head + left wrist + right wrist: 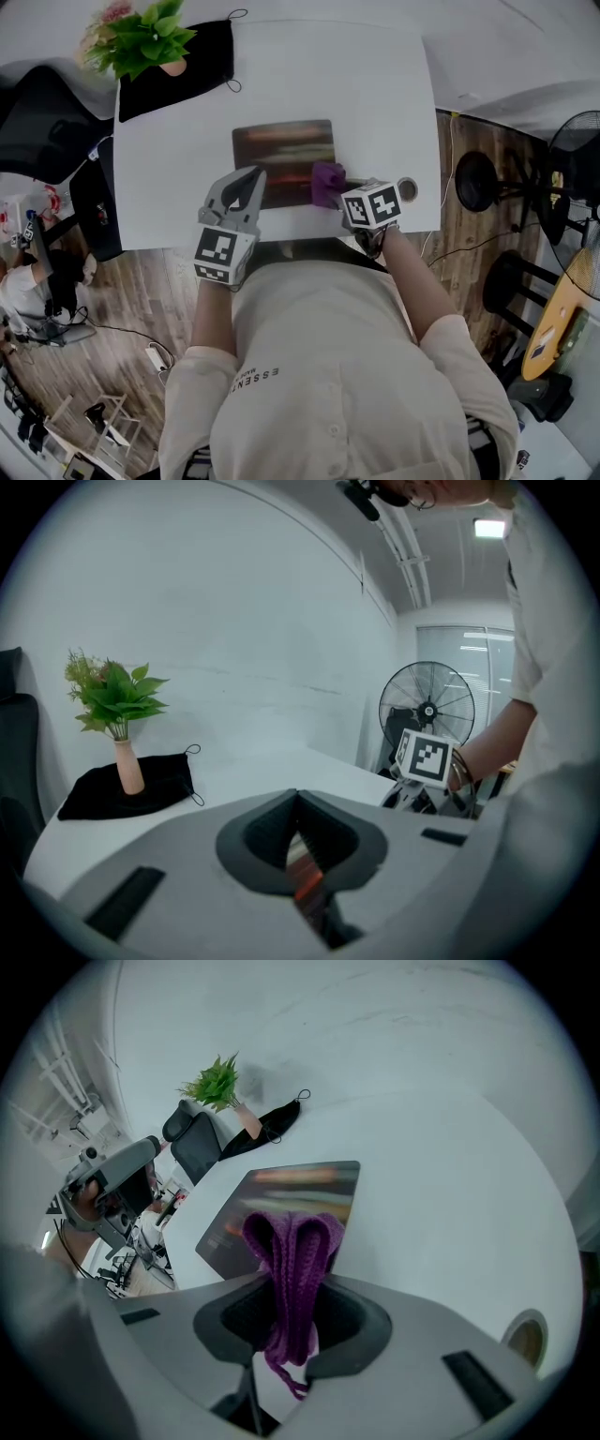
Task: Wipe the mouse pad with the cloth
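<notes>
The dark mouse pad (284, 150) with a colourful print lies in the middle of the white table (375, 94). My right gripper (349, 195) is shut on a purple knitted cloth (328, 183), which sits at the pad's front right corner. In the right gripper view the cloth (292, 1251) stands folded between the jaws, with the pad (281, 1194) just beyond it. My left gripper (251, 180) is over the pad's front left part with its jaws closed tip to tip. A strip of the pad (302, 874) shows under them.
A potted green plant (145, 37) stands on a black cloth (183, 66) at the table's far left corner. A tape roll (408, 189) lies near the front right edge. A floor fan (572, 155) and stools stand to the right, off the table.
</notes>
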Available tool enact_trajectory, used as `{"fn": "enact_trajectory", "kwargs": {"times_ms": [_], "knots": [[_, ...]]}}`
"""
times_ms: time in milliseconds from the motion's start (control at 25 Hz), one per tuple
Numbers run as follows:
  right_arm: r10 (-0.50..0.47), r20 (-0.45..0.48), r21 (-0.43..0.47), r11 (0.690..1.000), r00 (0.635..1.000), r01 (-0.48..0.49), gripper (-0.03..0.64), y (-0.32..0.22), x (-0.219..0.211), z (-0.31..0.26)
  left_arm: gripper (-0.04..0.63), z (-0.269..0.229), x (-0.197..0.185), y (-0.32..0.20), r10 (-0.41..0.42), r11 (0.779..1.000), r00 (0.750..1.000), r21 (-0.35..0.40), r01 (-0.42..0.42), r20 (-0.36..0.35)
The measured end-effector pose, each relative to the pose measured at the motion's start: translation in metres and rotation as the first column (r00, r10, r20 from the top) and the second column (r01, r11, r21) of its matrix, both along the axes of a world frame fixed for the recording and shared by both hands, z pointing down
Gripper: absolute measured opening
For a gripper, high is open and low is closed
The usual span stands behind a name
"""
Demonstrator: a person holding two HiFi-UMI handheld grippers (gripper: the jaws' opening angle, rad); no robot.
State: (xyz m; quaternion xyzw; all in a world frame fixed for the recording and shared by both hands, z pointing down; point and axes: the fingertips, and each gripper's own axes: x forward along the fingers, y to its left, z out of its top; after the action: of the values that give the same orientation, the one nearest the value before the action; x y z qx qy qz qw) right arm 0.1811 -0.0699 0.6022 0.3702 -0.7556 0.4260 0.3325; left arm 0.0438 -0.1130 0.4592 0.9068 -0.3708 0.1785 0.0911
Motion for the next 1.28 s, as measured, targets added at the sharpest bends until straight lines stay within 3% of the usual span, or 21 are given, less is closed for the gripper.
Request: {"fn": "enact_trajectory", "kwargs": {"times_ms": [520,720,1000,1280], "knots": [[0.059,-0.026,-0.009,0.998,0.998,-0.06,0.107,0.009,0.057,0.006,0.002,-0.004,0.031,0.008,0.017,1.0,1.0,0.012,-0.017,0.006],[0.069,-0.01,0.005,0.998,0.998,-0.069,0.107,0.008,0.058,0.0,0.002,-0.008,0.033,0.008,0.033,0.999,0.999,0.027,-0.033,0.016],[0.049,0.034,0.178,0.983,0.998,-0.055,0.107,-0.018,0.03,-0.046,0.002,-0.03,0.016,-0.003,0.038,0.996,0.999,0.075,-0.039,0.022],[0.042,0.089,0.418,0.905,0.995,-0.076,0.106,-0.057,-0.009,-0.117,0.002,-0.066,-0.015,-0.021,0.028,0.987,0.999,0.157,-0.034,0.038]]}}
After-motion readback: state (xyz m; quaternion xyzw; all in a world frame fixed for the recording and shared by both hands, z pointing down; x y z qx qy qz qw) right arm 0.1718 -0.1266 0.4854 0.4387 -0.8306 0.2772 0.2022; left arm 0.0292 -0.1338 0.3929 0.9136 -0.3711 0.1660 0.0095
